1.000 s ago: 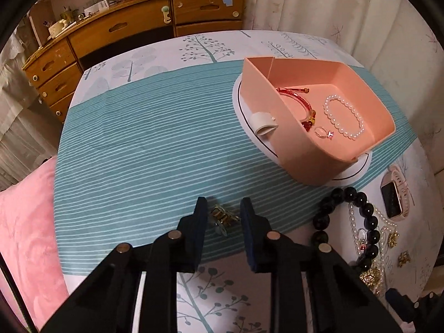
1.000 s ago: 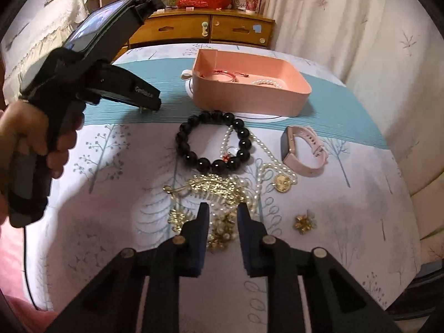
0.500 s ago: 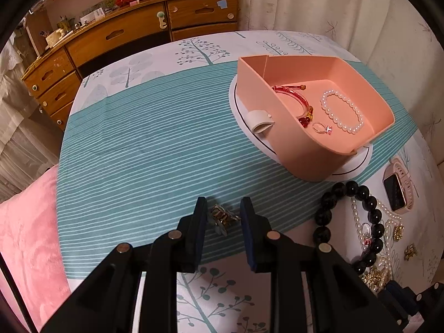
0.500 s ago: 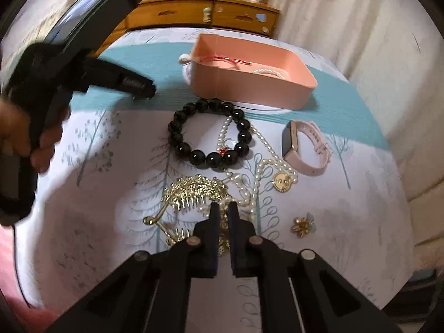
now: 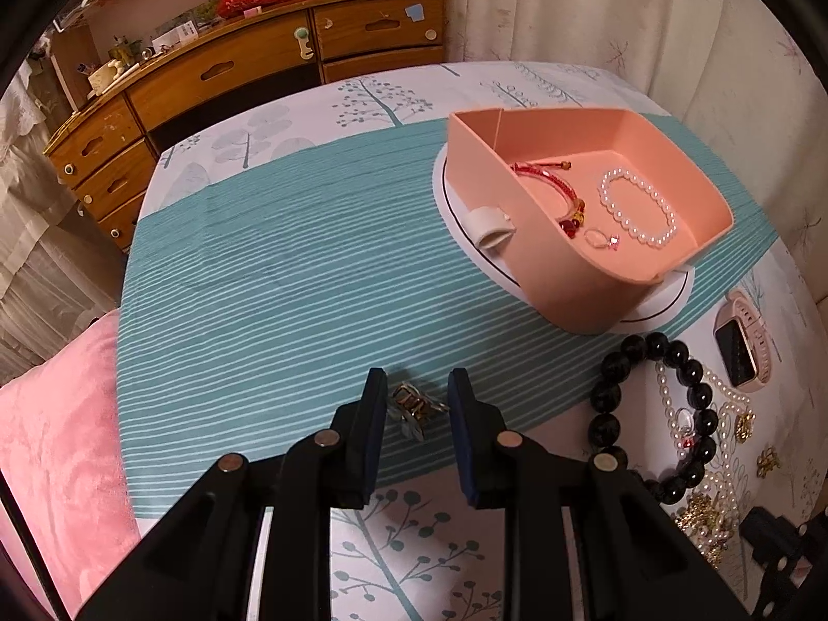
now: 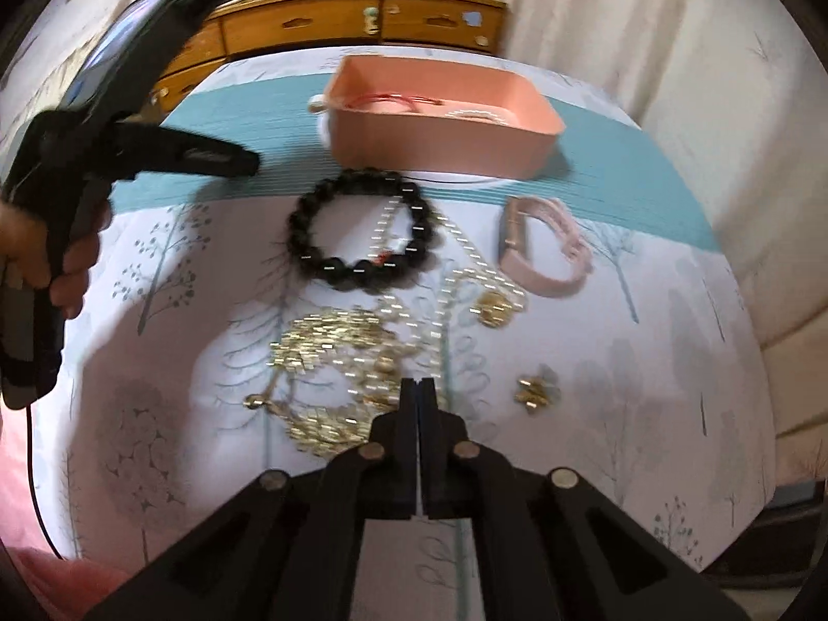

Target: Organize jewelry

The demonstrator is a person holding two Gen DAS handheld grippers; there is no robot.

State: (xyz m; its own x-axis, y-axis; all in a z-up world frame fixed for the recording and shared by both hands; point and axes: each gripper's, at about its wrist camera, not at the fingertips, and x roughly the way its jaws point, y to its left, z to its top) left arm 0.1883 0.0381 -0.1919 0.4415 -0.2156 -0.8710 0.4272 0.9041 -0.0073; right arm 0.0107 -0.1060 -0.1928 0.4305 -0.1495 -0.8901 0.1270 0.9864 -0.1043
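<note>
Pink tray (image 5: 522, 238) interior left view only, right claw (image 6: 418, 388) shut.

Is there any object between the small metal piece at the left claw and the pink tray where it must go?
Nothing visible blocks it. Only bare striped teal cloth lies between the small metal jewelry piece, framed by the left claw, and the pink plastic tray. The tray's near wall must be cleared.

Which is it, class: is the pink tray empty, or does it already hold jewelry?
It holds jewelry. Inside the pink tray lie a red bracelet, a pearl bracelet and a small ring.
</note>
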